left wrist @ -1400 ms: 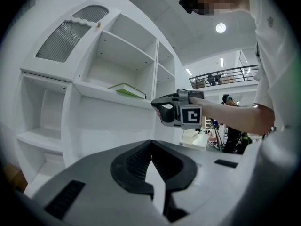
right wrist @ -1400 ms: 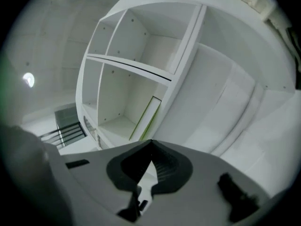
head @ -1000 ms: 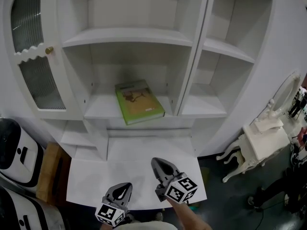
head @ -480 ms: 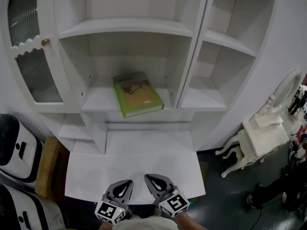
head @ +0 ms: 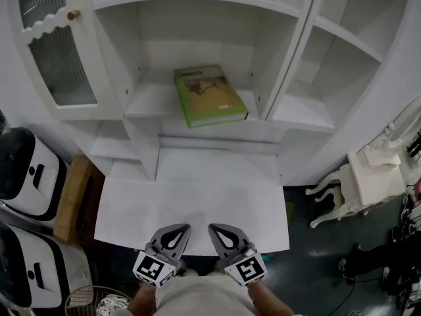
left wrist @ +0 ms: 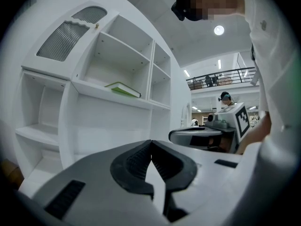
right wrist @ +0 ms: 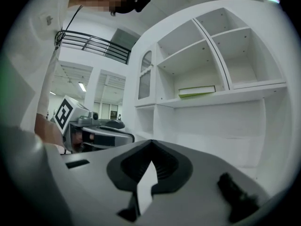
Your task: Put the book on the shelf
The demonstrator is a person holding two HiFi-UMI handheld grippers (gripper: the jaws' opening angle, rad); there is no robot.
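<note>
I'm seeing 1 book (head: pixel 210 95), green cover up, lying flat on the shelf (head: pixel 148 103) in the centre bay of the white cabinet (head: pixel 197 151). It's sitting a bit askew, w/ its right front corner close to the bay's right divider. In both gripper views it's showing as a thin green slab on that same board. I'm running 2 grippers, and both are hovering low over the front edge of the white desktop (head: pixel 191 196), side by side, near each other and well apart from the book. The L gripper (head: pixel 184 228) is holding its fingers pressed together, tips meeting, w/ nothing between them. The R gripper (head: pixel 214 229) is doing the same, tips touching, nothing pinched. There are 2 marker cubes, 1 per gripper: L cube (head: pixel 152 268) and R cube (head: pixel 245 268), both sitting at the near end by the person's hands. Left of the centre bay, 1 ribbed-glass door (head: pixel 56 64) is showing w/ 1 gold knob (head: pixel 74 14). On the floor at left, 2 white-and-black machines (head: pixel 26 166) are standing, w/ 1 brown wooden box (head: pixel 74 199) between them and the desktop, and 1 wire basket (head: pixel 89 300) is peeking in at the bottom edge. At right, 1 small white table (head: pixel 368 180) w/ curved legs is standing beside the cabinet.
</note>
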